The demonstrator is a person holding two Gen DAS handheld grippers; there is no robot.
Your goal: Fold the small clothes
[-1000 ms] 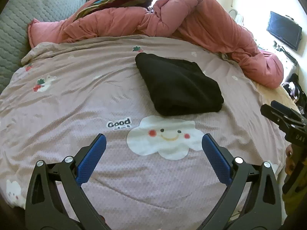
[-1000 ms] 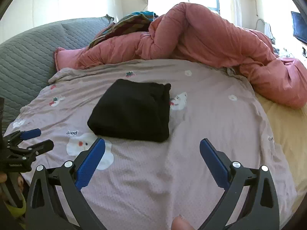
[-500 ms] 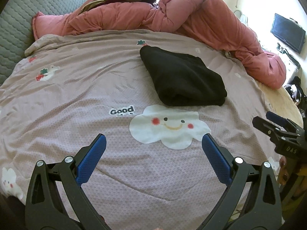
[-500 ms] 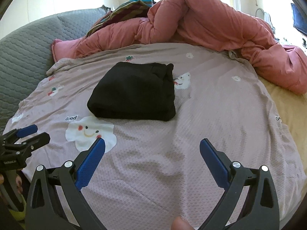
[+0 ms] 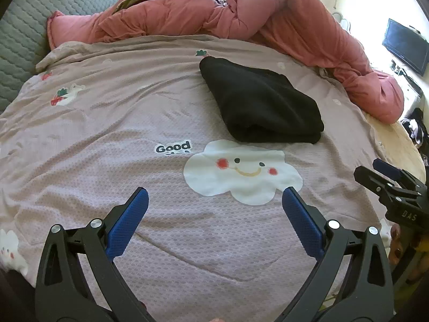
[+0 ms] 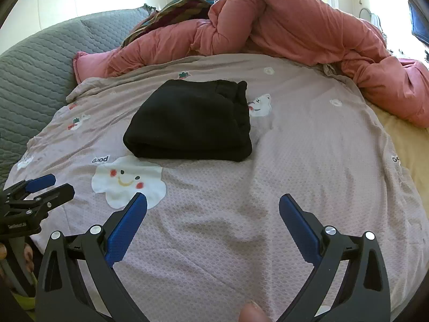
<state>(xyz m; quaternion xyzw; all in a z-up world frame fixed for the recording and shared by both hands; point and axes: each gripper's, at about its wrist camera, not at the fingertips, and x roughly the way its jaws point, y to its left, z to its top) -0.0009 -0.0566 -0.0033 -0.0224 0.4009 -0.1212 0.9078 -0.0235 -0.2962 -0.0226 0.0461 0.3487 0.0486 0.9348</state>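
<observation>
A black garment (image 5: 261,108) (image 6: 191,122) lies folded into a thick rectangle on the mauve bed sheet (image 5: 107,139) (image 6: 308,147), just beyond a white smiling-cloud print (image 5: 241,173) (image 6: 128,182). My left gripper (image 5: 215,197) hovers open near the front of the bed, well short of the garment, nothing between its blue pads. My right gripper (image 6: 213,204) is open too, empty, to the right and in front of the garment. Each gripper shows at the edge of the other's view, the right gripper (image 5: 388,179) and the left gripper (image 6: 40,187).
A bunched pink duvet (image 5: 241,18) (image 6: 281,26) runs along the back and right of the bed. A grey quilted headboard (image 5: 21,35) (image 6: 32,61) stands at the left. A dark screen (image 5: 405,45) hangs on the right wall. The yellow mattress edge (image 6: 410,145) shows at the right.
Both grippers have drawn back and tilted a little, so the garment sits slightly higher in the views. Both stay open; the garment has not moved.
</observation>
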